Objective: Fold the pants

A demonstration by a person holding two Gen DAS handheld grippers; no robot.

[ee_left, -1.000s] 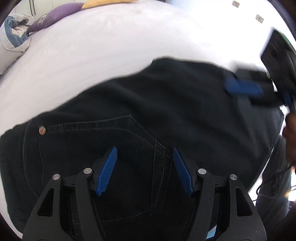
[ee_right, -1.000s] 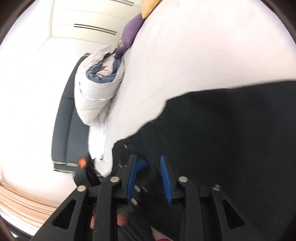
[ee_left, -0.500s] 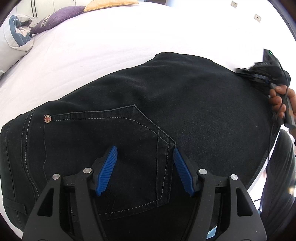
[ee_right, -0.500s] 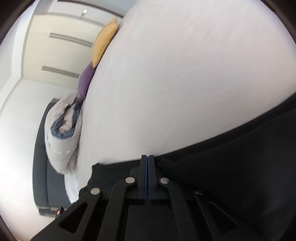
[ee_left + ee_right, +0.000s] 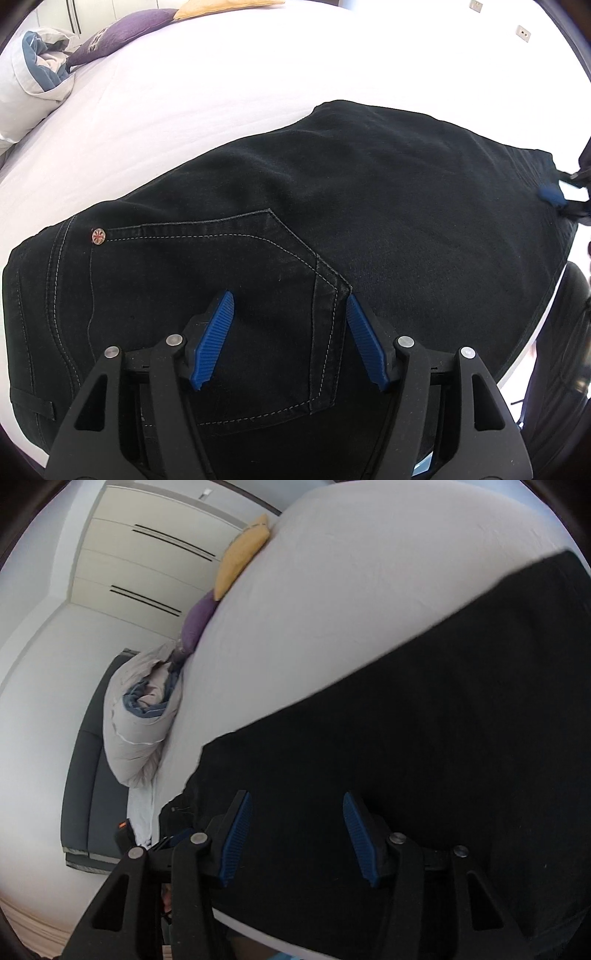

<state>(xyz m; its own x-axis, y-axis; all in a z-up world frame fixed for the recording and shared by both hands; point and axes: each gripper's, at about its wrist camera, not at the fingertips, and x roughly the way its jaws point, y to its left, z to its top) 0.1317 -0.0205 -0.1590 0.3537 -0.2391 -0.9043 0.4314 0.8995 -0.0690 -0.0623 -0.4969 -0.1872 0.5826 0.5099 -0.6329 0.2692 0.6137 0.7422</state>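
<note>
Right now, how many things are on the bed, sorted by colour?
Black: 1, the pants
Purple: 1, a cushion
Yellow: 1, a cushion
Grey and blue: 1, a rolled duvet
Total: 4, all on the white bed

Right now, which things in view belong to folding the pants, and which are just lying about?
Part of the job:
- black pants, spread on the bed
- left tool, open over the back pocket
- right tool, open above the pants

Just lying about:
- purple pillow
- yellow pillow
- rolled duvet
- white bed sheet
</note>
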